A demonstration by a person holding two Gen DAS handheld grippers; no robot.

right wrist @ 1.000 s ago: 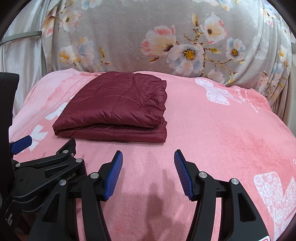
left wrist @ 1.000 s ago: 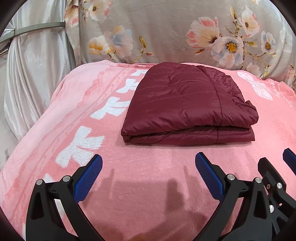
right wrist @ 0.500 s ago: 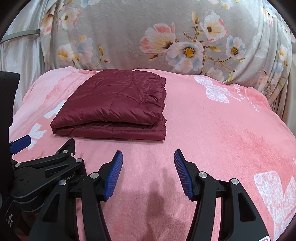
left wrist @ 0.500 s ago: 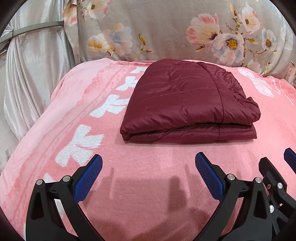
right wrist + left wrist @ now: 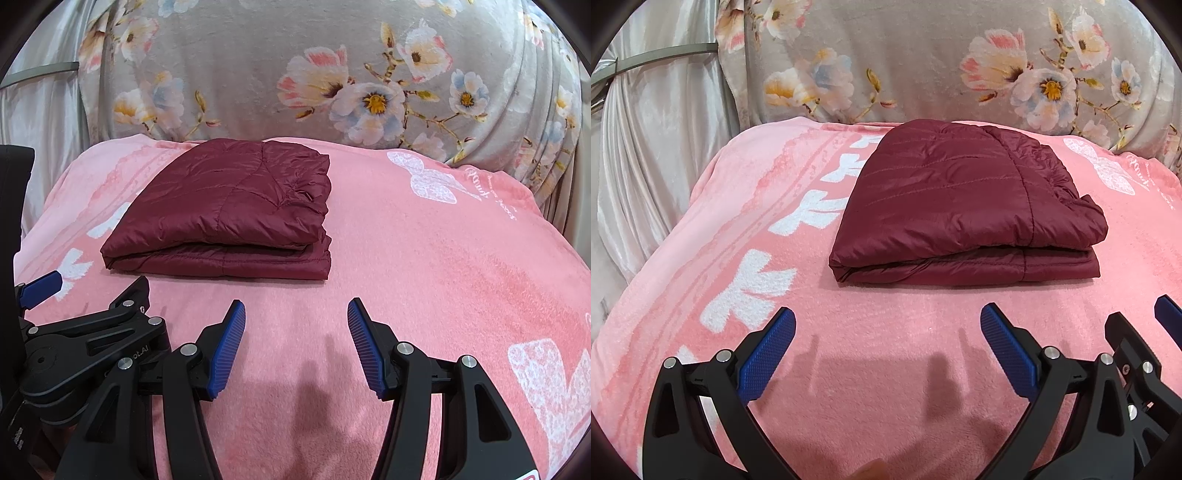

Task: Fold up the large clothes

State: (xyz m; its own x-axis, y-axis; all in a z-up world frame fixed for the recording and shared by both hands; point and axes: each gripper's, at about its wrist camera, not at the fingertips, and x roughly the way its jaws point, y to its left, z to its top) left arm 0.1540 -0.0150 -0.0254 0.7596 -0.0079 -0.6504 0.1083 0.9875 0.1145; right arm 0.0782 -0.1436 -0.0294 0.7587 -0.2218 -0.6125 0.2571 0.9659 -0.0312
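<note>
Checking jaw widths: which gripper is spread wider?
The left gripper: its blue pads stand farther apart than those of the right gripper. Both are empty.

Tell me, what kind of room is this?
Probably a bedroom or living room at home: a folded maroon jacket lies on a fluffy pink blanket, with a flowery blanket draped behind and a pale curtain beside it.

The bed is covered by a pink plush blanket printed with white butterfly motifs along its left side and at its far right corner. One item lies directly on it: a maroon quilted jacket, folded into a flat, layered rectangle toward the far middle of the blanket. A floral grey cloth drapes upright behind the blanket's far edge.
</note>
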